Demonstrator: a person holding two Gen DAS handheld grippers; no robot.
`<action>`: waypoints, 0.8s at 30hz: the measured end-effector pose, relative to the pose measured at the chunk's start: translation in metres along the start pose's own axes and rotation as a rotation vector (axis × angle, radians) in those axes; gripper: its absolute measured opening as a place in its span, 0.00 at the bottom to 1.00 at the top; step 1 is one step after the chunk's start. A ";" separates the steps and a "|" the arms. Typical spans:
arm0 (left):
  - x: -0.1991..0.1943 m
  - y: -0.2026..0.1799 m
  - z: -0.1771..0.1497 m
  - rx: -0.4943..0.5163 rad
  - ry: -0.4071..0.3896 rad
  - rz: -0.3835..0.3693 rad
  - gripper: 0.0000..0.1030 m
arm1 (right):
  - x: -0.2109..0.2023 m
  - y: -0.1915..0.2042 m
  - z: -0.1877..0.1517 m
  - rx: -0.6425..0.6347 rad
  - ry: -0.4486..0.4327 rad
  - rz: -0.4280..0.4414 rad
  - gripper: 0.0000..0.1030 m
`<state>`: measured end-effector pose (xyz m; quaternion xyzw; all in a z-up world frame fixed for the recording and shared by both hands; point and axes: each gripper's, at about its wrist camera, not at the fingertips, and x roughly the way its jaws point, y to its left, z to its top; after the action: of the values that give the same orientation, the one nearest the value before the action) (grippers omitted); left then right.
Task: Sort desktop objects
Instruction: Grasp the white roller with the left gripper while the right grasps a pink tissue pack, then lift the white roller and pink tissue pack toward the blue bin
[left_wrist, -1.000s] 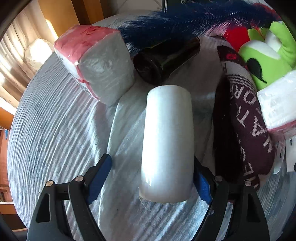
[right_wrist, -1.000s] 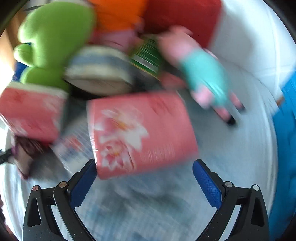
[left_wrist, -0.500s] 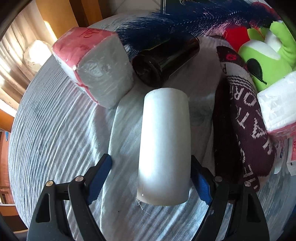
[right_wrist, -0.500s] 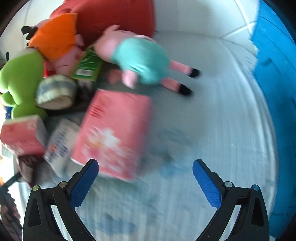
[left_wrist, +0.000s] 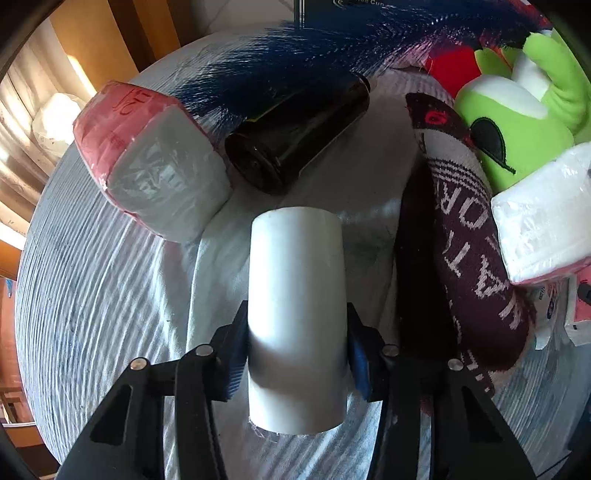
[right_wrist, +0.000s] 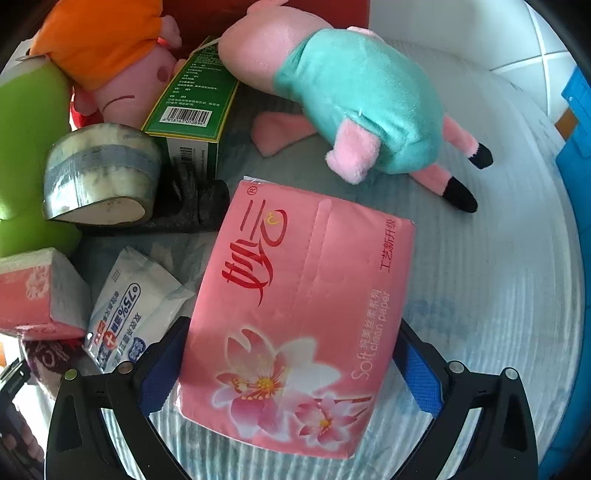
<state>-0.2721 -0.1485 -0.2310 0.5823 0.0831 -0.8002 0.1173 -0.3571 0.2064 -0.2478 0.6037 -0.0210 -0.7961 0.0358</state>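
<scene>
The left gripper (left_wrist: 295, 354) has just been closing, and its 2 blue pads now press the sides of the white plastic cylinder (left_wrist: 295, 314), clamped near the cylinder's near end. The cylinder lies on its side on the white ribbed cloth of the desk (left_wrist: 110, 295), its long axis running straight away from the tongs, so the grip is across the short width. Beyond its far end lie a dark glossy bottle (left_wrist: 295, 136) and a pink-and-white wrapped tissue pack (left_wrist: 159, 173); a maroon knitted sock with white lettering (left_wrist: 469, 251) lies alongside on one side, apart from the cylinder.

The right gripper (right_wrist: 291, 373) stands wide apart around the near end of the pink flower-printed tissue pack (right_wrist: 295, 317). The pack lies flat on the desk with its long axis pointing away and a little aslant; both pads sit just beside its long sides, and whether they touch cannot be told. The right hand is the nearer one to this pack, the left to the cylinder.

Against the earlier frames, the left jaws stood open with a clear gap on one side of the cylinder. In the right view the pack lay off to one side and ahead of the open jaws; now it sits between them.
</scene>
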 end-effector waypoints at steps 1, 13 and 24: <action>-0.002 -0.001 -0.002 0.005 -0.003 0.002 0.45 | -0.002 0.000 -0.004 -0.008 0.003 0.000 0.95; -0.032 0.011 -0.052 0.014 0.016 -0.006 0.45 | -0.024 -0.014 -0.091 -0.130 0.153 0.017 0.95; -0.066 0.028 -0.075 -0.003 0.006 0.013 0.45 | -0.029 -0.016 -0.081 -0.059 0.075 0.010 0.90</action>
<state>-0.1761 -0.1491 -0.1909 0.5849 0.0811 -0.7976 0.1230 -0.2721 0.2255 -0.2430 0.6316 0.0006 -0.7731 0.0582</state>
